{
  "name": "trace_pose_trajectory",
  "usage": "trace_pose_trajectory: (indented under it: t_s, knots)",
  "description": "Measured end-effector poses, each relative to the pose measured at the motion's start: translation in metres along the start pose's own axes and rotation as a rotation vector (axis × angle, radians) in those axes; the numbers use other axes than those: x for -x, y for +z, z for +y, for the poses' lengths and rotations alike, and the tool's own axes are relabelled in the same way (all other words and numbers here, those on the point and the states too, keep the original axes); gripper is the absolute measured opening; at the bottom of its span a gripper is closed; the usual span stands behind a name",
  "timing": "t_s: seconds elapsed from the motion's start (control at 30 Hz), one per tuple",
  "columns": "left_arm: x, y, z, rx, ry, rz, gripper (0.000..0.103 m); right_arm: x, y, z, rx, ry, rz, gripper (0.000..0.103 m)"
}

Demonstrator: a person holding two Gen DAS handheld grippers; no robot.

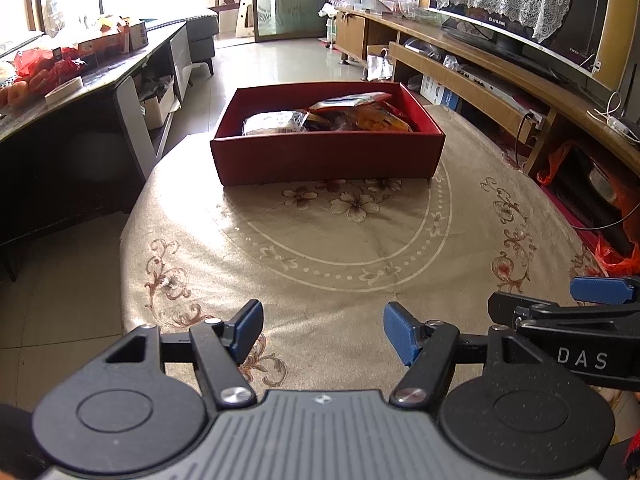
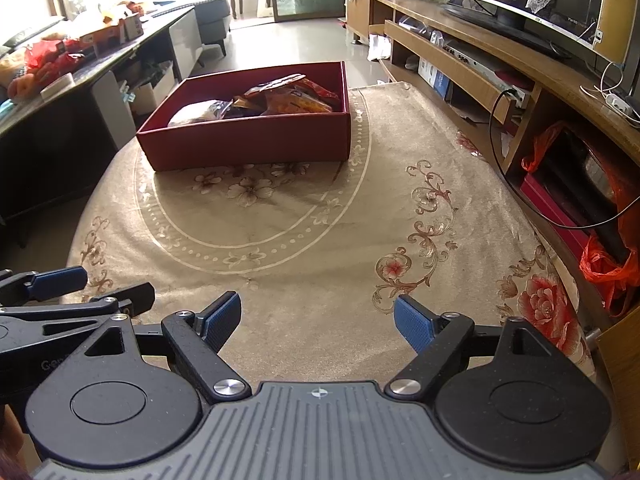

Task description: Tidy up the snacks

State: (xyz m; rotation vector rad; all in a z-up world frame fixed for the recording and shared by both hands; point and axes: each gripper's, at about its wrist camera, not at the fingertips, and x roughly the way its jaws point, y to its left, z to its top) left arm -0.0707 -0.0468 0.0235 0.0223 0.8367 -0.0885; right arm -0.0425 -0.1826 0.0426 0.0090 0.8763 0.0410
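A red cardboard box stands at the far end of a round table. It holds several snack packets, some orange and one silvery. It also shows in the right wrist view, with the snack packets inside. My left gripper is open and empty, low over the near edge of the table. My right gripper is open and empty, beside the left one at the same near edge. Part of the right gripper shows in the left wrist view.
The table wears a beige floral tablecloth. A dark side table with fruit and boxes stands to the left. A long wooden TV cabinet with a television runs along the right. Red plastic bags lie by the cabinet.
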Motion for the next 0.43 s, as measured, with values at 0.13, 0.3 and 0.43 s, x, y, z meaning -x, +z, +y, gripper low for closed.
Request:
trace_pose_trajectory:
  t_s: [0.13, 0.3, 0.43]
  knots:
    - [0.0009, -0.0001, 0.0000, 0.001, 0.003, -0.013, 0.063, 0.0001, 0.0003, 0.0002, 0.003, 0.000, -0.002, 0.088]
    - [0.0020, 0.0000, -0.0003, -0.006, 0.010, -0.026, 0.063, 0.0002, 0.0001, 0.0002, 0.004, 0.001, -0.003, 0.088]
    - [0.0019, 0.0005, -0.0004, -0.008, 0.008, -0.020, 0.063, 0.0000, 0.0008, 0.0004, 0.005, 0.002, -0.002, 0.089]
